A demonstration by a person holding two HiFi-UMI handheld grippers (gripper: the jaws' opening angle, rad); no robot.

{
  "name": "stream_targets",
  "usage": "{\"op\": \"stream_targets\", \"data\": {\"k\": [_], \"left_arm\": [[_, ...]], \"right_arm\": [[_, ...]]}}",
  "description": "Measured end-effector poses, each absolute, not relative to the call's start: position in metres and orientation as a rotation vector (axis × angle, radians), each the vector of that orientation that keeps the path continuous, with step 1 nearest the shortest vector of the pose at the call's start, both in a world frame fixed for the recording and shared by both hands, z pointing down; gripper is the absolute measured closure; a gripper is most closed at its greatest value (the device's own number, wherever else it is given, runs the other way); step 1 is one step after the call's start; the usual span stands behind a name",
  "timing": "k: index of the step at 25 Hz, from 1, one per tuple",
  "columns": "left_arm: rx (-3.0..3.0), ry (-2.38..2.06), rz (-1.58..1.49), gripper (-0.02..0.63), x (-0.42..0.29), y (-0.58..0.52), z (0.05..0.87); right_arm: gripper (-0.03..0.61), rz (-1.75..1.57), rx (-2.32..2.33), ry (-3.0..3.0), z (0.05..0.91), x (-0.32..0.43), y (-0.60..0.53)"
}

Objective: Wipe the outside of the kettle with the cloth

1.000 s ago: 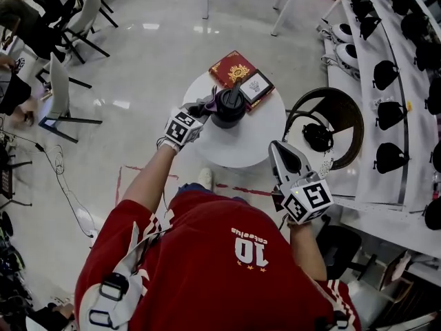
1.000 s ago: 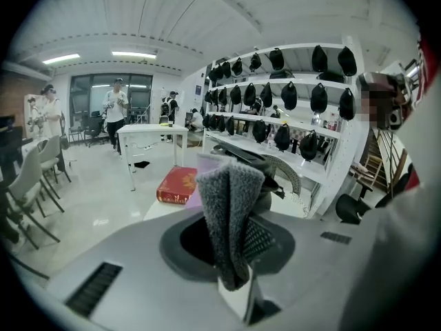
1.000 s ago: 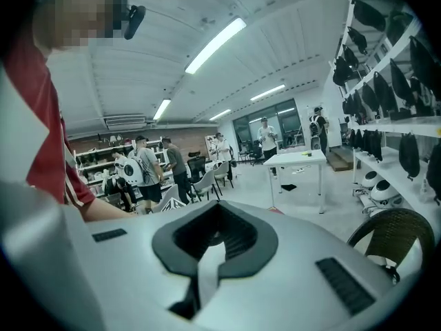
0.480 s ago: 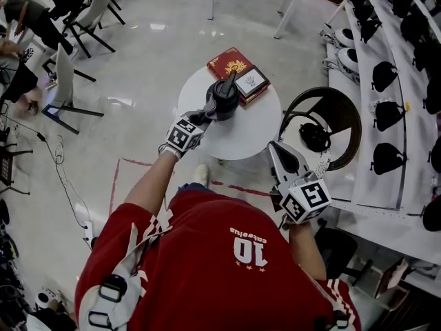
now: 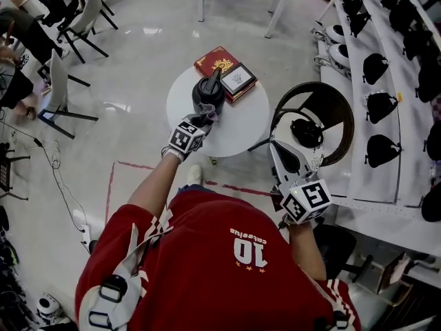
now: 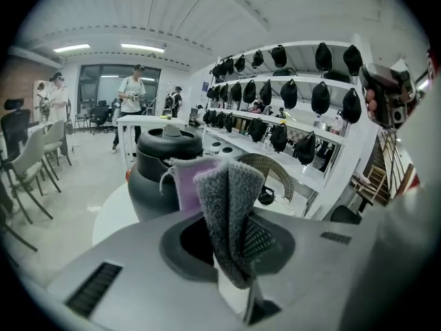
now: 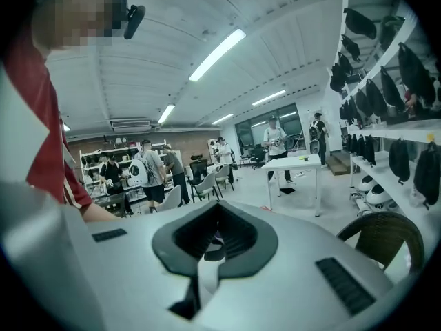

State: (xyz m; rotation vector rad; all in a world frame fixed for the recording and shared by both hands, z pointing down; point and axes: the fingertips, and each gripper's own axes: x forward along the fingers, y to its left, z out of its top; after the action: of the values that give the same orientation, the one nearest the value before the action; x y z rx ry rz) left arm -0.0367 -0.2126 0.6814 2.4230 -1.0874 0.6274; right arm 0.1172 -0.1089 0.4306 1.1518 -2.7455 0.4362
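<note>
A dark kettle (image 5: 208, 92) stands on a small round white table (image 5: 244, 126). My left gripper (image 5: 204, 120) is at the kettle's near side, shut on a grey and purple cloth (image 5: 209, 114) that touches the kettle's wall. In the left gripper view the cloth (image 6: 231, 205) sticks up out of the left gripper (image 6: 234, 271), and the kettle (image 6: 155, 178) stands right behind it. My right gripper (image 5: 280, 148) hangs off the table's right edge, apart from the kettle. In its own view the right gripper (image 7: 209, 257) is shut and holds nothing.
A red book (image 5: 215, 61) and a framed card (image 5: 238, 80) lie on the table behind the kettle. A wicker chair (image 5: 337, 112) with a black object on its seat stands right of the table. Shelves of black bags (image 5: 386, 67) run along the right. Chairs (image 5: 58, 88) stand at the left.
The left gripper with the cloth has gone round from the kettle's left side to its near side. The right gripper has hardly moved.
</note>
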Motion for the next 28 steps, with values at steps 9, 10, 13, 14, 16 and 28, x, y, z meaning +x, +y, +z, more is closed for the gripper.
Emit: {"op": "stream_targets", "data": {"k": [9, 10, 13, 14, 16, 28], "left_arm": [[2.398, -1.112, 0.553, 0.563, -0.003, -0.233, 0.677], [2.395, -1.117, 0.547, 0.563, -0.001, -0.235, 0.676], [2.392, -1.139, 0.524, 0.563, 0.006, -0.245, 0.674], [2.397, -1.145, 0.516, 0.563, 0.008, -0.249, 0.672], [2.407, -1.148, 0.509, 0.563, 0.012, -0.257, 0.668], [2.488, -1.080, 0.512, 0.563, 0.042, -0.281, 0.642]], "right_arm": [[0.563, 0.428, 1.233, -2.726, 0.428, 0.152, -0.108], [0.563, 0.428, 1.242, -2.723, 0.427, 0.155, -0.108], [0.563, 0.428, 1.272, -2.712, 0.427, 0.166, -0.110], [0.563, 0.429, 1.285, -2.709, 0.427, 0.169, -0.111], [0.563, 0.430, 1.309, -2.705, 0.425, 0.175, -0.113], [0.563, 0.434, 1.401, -2.693, 0.419, 0.195, -0.125]]}}
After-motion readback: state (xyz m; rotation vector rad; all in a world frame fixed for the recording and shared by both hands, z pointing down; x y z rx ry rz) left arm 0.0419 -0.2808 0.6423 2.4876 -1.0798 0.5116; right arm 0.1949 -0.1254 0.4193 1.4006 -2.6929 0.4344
